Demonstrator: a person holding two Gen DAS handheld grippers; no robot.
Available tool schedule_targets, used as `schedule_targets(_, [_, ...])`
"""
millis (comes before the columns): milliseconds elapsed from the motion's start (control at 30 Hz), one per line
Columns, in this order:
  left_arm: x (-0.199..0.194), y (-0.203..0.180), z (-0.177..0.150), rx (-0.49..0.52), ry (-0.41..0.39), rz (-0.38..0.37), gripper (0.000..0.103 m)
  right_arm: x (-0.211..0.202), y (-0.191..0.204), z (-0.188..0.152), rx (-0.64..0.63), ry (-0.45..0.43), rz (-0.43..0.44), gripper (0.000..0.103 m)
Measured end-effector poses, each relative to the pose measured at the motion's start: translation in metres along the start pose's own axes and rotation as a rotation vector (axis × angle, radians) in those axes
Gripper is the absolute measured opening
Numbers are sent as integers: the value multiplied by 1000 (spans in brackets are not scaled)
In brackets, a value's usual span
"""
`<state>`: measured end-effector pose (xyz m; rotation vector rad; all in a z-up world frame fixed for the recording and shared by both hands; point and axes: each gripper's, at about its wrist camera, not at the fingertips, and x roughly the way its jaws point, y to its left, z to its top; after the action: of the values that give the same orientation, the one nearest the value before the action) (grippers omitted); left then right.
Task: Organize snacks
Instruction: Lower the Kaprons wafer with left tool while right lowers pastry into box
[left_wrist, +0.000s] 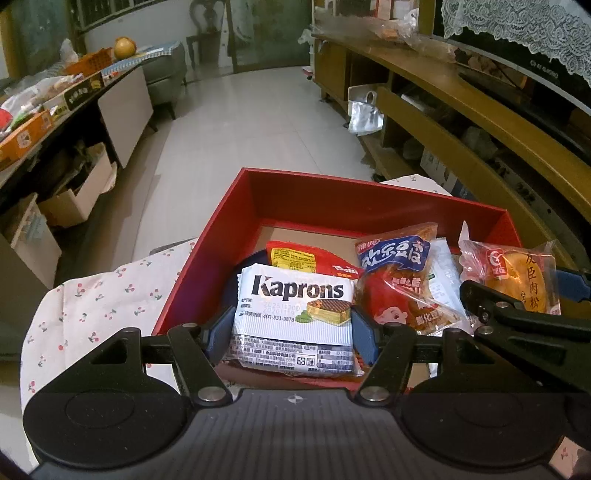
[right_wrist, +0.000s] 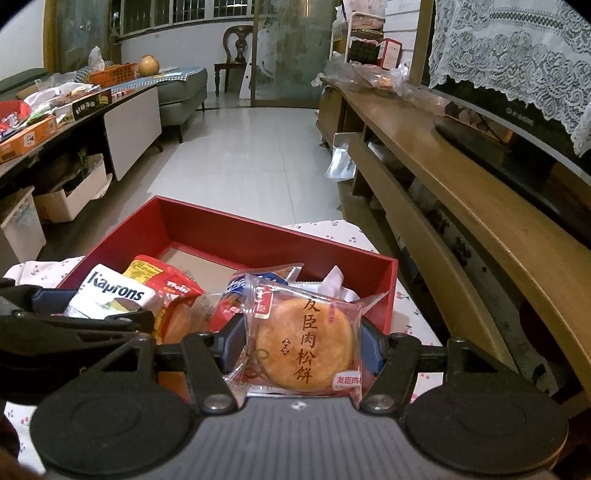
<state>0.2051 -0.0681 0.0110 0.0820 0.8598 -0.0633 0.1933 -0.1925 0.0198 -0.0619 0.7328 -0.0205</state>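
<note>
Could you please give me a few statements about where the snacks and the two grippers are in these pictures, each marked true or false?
1. The left hand-held gripper holds the white Kaprons wafer pack between its pads. True.
2. The right hand-held gripper is empty. False: it grips a clear-wrapped round pastry.
3. The red box sits on a cloth with a cherry print. True.
4. The red box is full to its far wall. False: the far part of its floor is bare.
5. Both held snacks are over the near end of the box. True.
</note>
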Motion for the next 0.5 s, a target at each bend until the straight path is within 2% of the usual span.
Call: schedule_targets(500, [1, 2, 2, -6, 0, -8, 76, 3, -3, 2, -1, -3, -2, 76])
